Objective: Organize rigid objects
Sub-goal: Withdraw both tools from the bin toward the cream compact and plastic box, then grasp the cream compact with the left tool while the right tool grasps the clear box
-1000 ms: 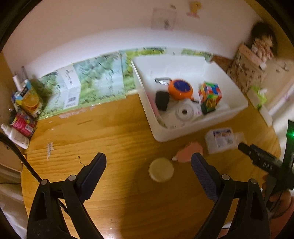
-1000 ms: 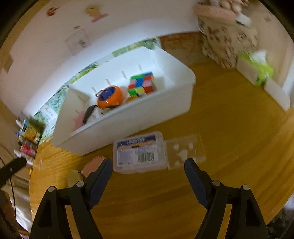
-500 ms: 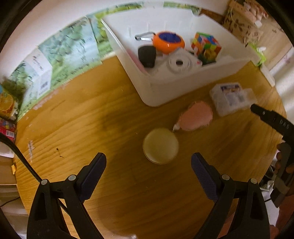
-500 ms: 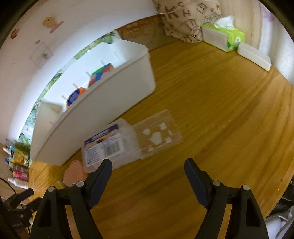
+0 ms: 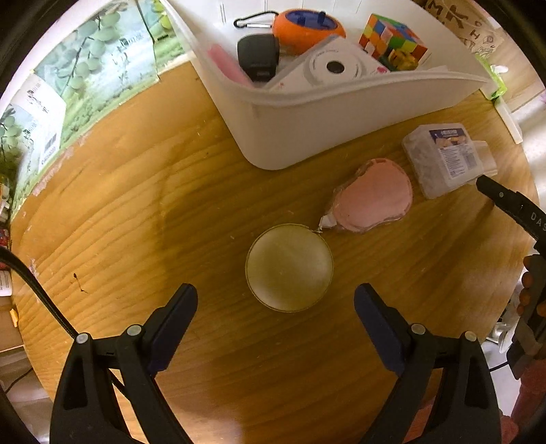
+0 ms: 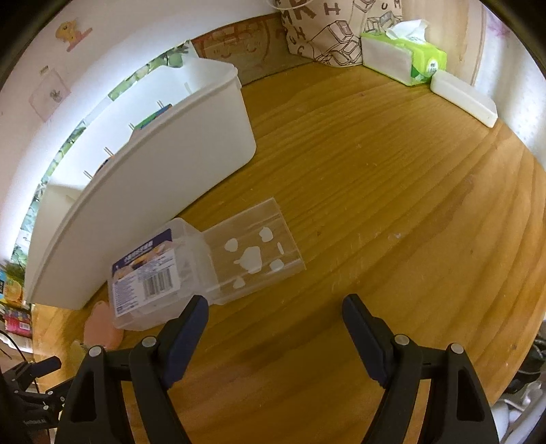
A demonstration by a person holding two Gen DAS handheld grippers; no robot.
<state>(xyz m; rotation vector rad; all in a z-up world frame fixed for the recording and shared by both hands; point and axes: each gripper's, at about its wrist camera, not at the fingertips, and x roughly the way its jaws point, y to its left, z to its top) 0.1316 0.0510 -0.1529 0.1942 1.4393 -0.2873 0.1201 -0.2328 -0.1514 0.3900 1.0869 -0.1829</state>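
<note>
The left gripper (image 5: 275, 300) points down at the wooden bench (image 5: 136, 205), its fingers (image 5: 177, 314) spread wide and empty. A round yellowish tin (image 5: 289, 267) sits on the bench just ahead of them, not yet between the pads. A pink pouch (image 5: 372, 196) touches the tin's far edge, and beyond it lies a clear plastic box (image 5: 443, 158) with a label. The white bin (image 5: 307, 112) behind holds a puzzle cube (image 5: 392, 41), a white camera (image 5: 327, 66), an orange round thing (image 5: 307, 29) and a small black object (image 5: 257, 54); what the last is, I cannot say.

The right gripper (image 6: 274, 314) hangs over bare bench with fingers (image 6: 187, 324) well apart, gripping nothing. Its left finger stands close to the clear box (image 6: 160, 273), whose drawer (image 6: 252, 252) is slid out with white bits inside. A tissue pack (image 6: 406, 58) stands at the far edge.
</note>
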